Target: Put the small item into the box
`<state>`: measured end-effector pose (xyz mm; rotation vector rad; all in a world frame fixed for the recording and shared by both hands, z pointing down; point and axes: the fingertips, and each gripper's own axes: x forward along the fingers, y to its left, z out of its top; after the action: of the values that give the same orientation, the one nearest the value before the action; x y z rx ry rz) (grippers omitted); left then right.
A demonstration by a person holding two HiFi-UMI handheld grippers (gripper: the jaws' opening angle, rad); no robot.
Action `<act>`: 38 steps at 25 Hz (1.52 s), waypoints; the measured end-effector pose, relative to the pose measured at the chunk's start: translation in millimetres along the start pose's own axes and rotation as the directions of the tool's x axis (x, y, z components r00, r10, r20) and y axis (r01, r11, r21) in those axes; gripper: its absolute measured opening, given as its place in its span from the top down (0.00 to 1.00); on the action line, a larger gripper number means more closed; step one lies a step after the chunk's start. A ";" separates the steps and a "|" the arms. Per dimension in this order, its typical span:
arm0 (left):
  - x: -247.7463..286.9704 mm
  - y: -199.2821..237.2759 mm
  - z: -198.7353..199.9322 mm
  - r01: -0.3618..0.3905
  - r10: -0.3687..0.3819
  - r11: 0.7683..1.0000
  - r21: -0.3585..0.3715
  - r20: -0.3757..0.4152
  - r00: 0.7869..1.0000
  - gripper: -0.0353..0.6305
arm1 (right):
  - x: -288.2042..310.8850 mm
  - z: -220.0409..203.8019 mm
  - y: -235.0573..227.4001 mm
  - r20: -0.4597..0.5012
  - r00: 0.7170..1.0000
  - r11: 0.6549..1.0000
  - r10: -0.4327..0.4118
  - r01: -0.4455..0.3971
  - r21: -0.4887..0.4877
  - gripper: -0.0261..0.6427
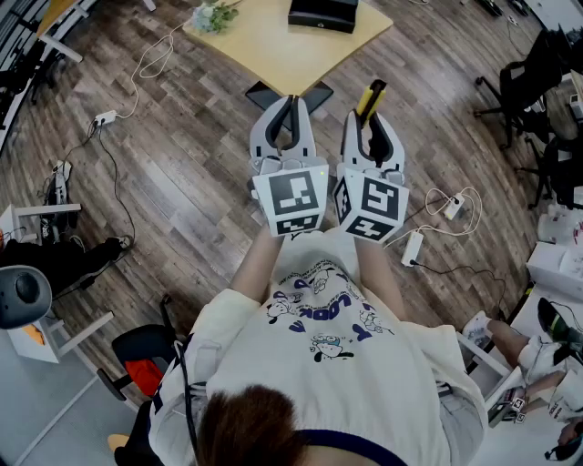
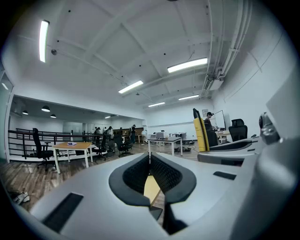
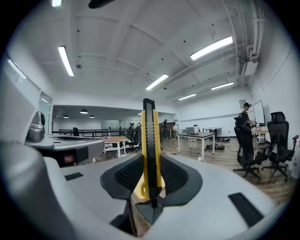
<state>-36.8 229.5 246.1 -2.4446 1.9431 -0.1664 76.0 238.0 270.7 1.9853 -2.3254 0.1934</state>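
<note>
Yellow knife [image 3: 149, 136] in right gripper [image 3: 150, 165]

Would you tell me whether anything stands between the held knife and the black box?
Nothing visible does: the right gripper holds the utility knife, and only bare tabletop lies before the black box.

Honestly not much to read here. The shirt [image 1: 321, 320] has chunky blue letters across the chest among small cartoon figures, but they're upside down from the head view and too small, so I can't make out the word. The left cube [image 1: 293, 200] and right cube [image 1: 372, 207] only carry black-and-white square patterns, no letters or numbers. Nothing else legible.
</note>
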 end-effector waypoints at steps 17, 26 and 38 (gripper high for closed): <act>11.8 12.2 -2.6 0.003 -0.003 1.000 -0.006 -0.003 1.000 0.91 | 15.7 -2.9 8.2 -0.013 1.000 1.000 0.004 -0.004 0.000 0.77; 27.0 28.4 -6.2 0.017 -0.017 1.000 -0.004 -0.005 1.000 0.91 | 33.7 -2.2 17.5 -0.006 1.000 1.000 -0.012 0.012 0.001 0.77; 42.5 45.4 -13.2 0.045 -0.045 0.999 -0.010 -0.016 0.999 0.91 | 50.2 -5.8 23.1 -0.024 0.998 0.999 -0.052 0.052 0.013 0.77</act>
<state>-72.6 178.6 258.8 -2.5018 1.9005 -0.1783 45.1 193.3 282.5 2.0357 -2.2616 0.2287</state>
